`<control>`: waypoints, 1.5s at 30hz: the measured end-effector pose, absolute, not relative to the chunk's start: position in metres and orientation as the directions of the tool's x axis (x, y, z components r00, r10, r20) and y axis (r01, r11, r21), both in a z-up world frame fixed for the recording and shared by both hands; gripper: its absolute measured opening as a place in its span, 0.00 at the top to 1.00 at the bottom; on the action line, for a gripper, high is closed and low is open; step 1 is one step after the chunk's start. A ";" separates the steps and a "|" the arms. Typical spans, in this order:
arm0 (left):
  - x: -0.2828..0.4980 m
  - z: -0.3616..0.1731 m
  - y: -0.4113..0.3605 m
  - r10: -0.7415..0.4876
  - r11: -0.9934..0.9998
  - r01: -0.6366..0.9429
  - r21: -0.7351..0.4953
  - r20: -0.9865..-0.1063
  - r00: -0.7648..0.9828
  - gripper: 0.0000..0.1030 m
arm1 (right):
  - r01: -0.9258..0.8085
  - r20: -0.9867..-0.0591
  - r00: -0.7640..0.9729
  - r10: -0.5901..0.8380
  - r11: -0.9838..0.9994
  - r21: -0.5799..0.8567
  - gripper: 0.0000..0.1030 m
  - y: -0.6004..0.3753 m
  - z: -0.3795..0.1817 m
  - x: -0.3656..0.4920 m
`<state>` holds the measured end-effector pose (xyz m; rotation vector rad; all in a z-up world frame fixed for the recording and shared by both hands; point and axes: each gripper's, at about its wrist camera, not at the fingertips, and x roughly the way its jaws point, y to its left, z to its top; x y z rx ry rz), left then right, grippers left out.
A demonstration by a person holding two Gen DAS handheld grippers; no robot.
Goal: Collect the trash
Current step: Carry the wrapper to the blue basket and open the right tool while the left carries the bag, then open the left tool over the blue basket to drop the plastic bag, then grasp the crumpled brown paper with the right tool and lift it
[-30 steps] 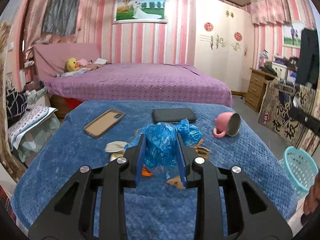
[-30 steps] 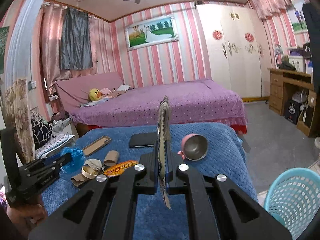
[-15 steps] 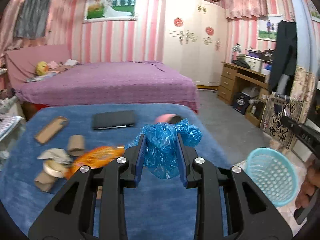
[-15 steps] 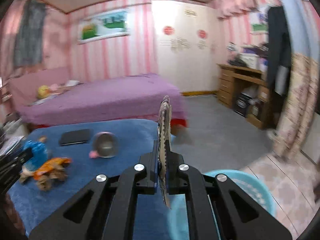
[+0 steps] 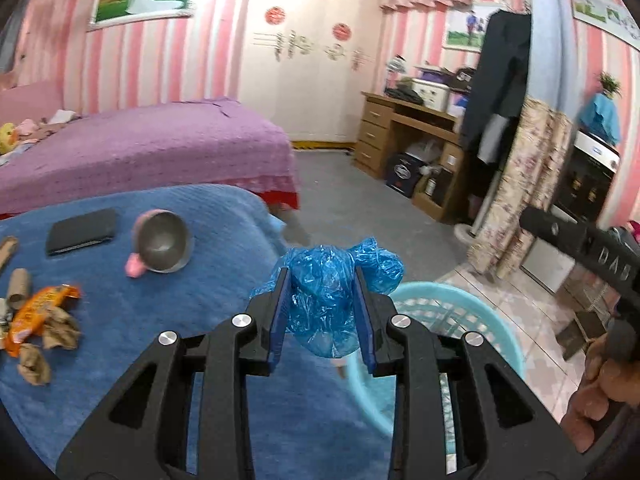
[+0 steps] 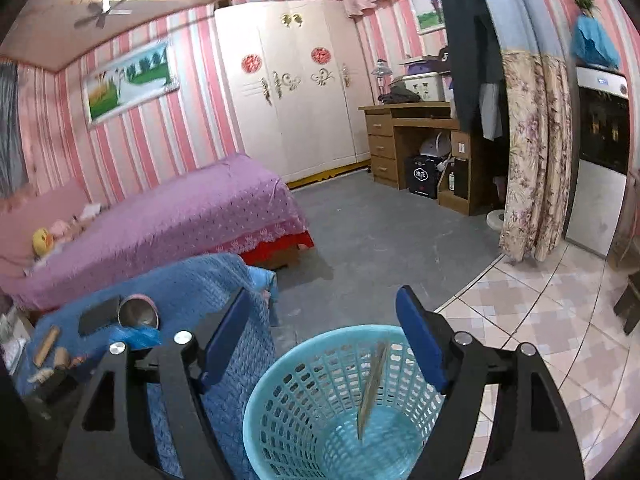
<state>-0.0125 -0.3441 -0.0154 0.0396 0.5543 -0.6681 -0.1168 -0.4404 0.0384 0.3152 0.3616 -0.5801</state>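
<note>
A lived-in home bedroom. Pink-and-white striped walls (image 6: pixel 132 136) carry a framed landscape photograph (image 6: pixel 128 80) at 10 o'clock. A bed with a purple dotted cover (image 6: pixel 168 224) lies at 9 o'clock, a yellow soft toy (image 6: pixel 42 240) at its head. A white wardrobe with red round decals (image 6: pixel 296 92) fills 12 o'clock. At 2 o'clock stands a wooden desk with drawers (image 6: pixel 404 136); a floral curtain (image 6: pixel 532 152) hangs beside it. A ceiling fan (image 6: pixel 102 10) shows at 11 o'clock. Grey floor gives way to patterned tiles (image 6: pixel 540 312) at 4 o'clock.
</note>
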 end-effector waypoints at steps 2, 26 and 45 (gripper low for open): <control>-0.021 -0.021 -0.364 -0.597 0.768 0.625 -0.139 -0.510 0.620 0.71 | 0.593 -0.398 0.776 -0.489 0.780 0.199 0.27 -0.444 0.039 -0.122; 0.005 0.013 -0.186 -0.329 0.933 0.360 -0.011 -0.432 0.840 0.10 | 0.418 -0.292 0.890 -0.350 0.882 0.219 0.16 -0.362 0.040 -0.081; 0.055 0.000 0.059 0.013 0.998 -0.037 -0.046 -0.448 0.894 0.08 | -0.006 -0.445 0.895 0.025 0.999 0.043 0.11 -0.142 0.003 0.035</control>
